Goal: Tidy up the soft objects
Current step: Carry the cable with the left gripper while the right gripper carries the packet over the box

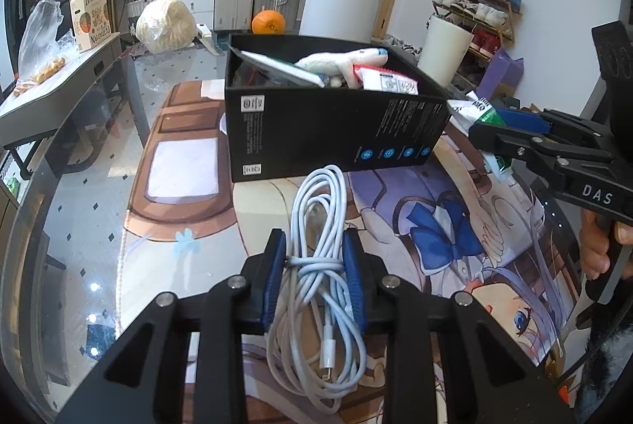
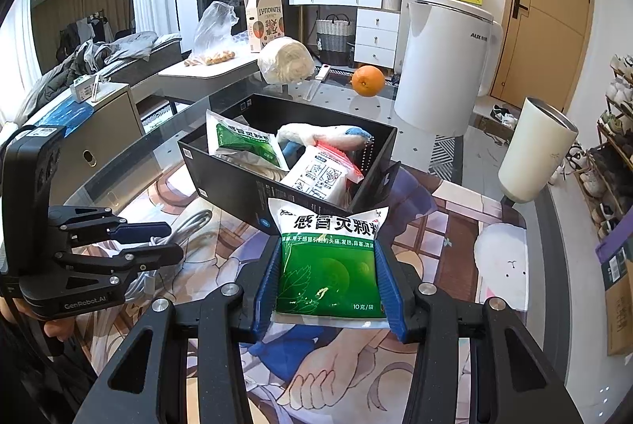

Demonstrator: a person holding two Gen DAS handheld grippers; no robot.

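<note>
My left gripper (image 1: 315, 246) is shut on a coiled white cable (image 1: 316, 289) just in front of the black box (image 1: 316, 131) on the anime mat. My right gripper (image 2: 327, 254) is shut on a green and white medicine packet (image 2: 328, 265), held beside the box's near corner (image 2: 253, 194). The box holds a white plush toy (image 2: 316, 137), another green packet (image 2: 241, 141) and a white zip bag (image 2: 320, 175). The right gripper with its packet (image 1: 474, 109) shows at the right of the left wrist view. The left gripper (image 2: 170, 238) shows at the left of the right wrist view.
An orange (image 2: 368, 80), a wrapped white bundle (image 2: 287, 62) and a white appliance (image 2: 443, 60) stand behind the box. A cream cylinder bin (image 2: 534, 151) is at the right. A side table (image 1: 59, 88) with a plastic bag is at the left.
</note>
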